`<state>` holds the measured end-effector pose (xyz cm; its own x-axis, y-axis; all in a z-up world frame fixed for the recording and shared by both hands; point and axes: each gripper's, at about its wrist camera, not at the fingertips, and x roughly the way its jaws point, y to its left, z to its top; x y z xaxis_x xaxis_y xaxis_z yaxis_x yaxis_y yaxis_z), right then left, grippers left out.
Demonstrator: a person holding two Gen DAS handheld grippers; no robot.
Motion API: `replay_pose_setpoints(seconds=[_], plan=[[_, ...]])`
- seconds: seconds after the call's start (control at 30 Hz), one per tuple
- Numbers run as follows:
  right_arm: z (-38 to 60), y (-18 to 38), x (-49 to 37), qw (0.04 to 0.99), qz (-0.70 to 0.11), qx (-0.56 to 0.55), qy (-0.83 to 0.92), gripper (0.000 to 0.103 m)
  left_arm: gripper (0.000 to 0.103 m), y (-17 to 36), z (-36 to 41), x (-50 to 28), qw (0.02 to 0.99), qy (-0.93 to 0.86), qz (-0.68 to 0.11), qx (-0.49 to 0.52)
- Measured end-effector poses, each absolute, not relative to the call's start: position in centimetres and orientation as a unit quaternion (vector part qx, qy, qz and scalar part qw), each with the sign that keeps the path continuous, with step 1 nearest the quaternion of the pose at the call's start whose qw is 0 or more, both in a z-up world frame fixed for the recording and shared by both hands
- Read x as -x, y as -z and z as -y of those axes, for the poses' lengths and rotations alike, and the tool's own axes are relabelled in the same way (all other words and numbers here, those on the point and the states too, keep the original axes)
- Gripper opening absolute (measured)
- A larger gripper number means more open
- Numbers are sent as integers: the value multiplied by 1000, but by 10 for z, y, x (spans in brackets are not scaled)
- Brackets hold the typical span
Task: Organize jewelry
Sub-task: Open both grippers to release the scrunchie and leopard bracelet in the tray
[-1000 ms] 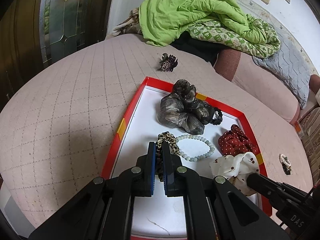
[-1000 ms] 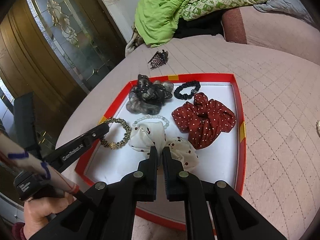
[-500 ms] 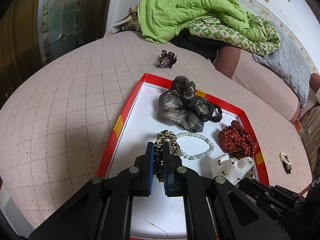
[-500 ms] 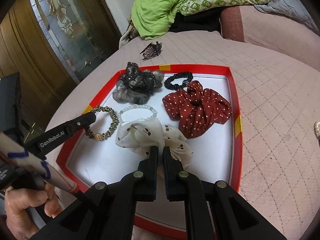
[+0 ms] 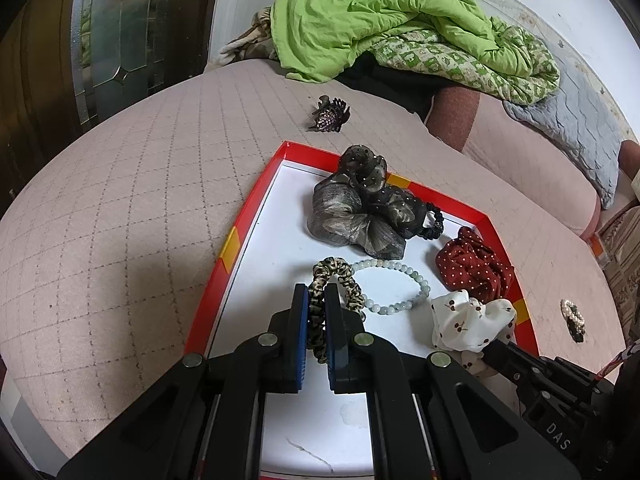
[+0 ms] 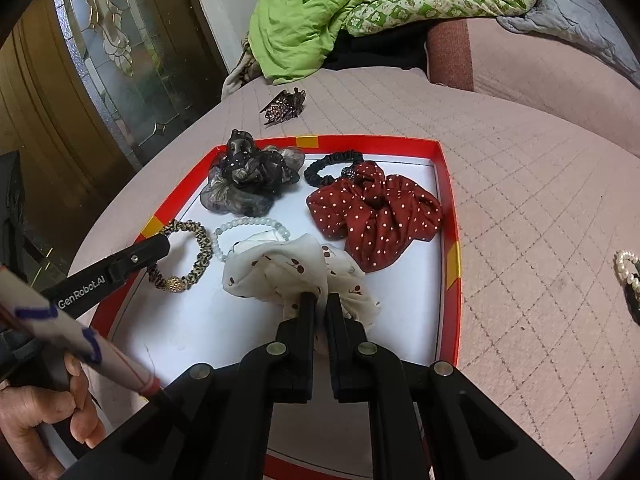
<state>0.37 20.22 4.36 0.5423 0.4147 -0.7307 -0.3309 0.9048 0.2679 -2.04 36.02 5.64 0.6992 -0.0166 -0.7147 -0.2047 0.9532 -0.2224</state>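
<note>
1. While both tools are hovering low over the red tray (image 5: 230, 246) on the bed, placing is under way: the left gripper (image 5: 316, 312) is pinching the leopard scrunchie (image 5: 338, 276), fingers nearly closed.
2. Beside it, the right gripper (image 6: 320, 312) is clamping the white cherry scrunchie (image 6: 280, 268).
3. Next, I'd guess, is releasing both.
4. Farther off, a claw clip (image 5: 330, 114) is waiting outside.

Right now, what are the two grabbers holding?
Left gripper: closed on the leopard-print scrunchie.
Right gripper: closed on the white cherry-print scrunchie.
</note>
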Motion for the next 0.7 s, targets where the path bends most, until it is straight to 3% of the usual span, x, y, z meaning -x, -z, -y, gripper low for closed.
replay_pose_setpoints(seconds=[0.13,0.2,0.27,0.37,0.7], plan=[[-201,-46,-1,874,-429,-58,-219,12,9,-57,-359,20,911,-51,-384,144],[-200,-48,0,872,-430,-64,-224,26,11,-57,-358,20,911,-51,-384,144],[-201,-50,2,870,-430,-68,-232,33,15,-57,-358,20,911,-51,-383,144],[-203,-55,7,870,-426,-66,-238,33,24,-59,-358,21,913,-53,-378,142],[-199,-70,14,871,-416,-81,-248,34,32,-66,-359,24,919,-55,-363,143]])
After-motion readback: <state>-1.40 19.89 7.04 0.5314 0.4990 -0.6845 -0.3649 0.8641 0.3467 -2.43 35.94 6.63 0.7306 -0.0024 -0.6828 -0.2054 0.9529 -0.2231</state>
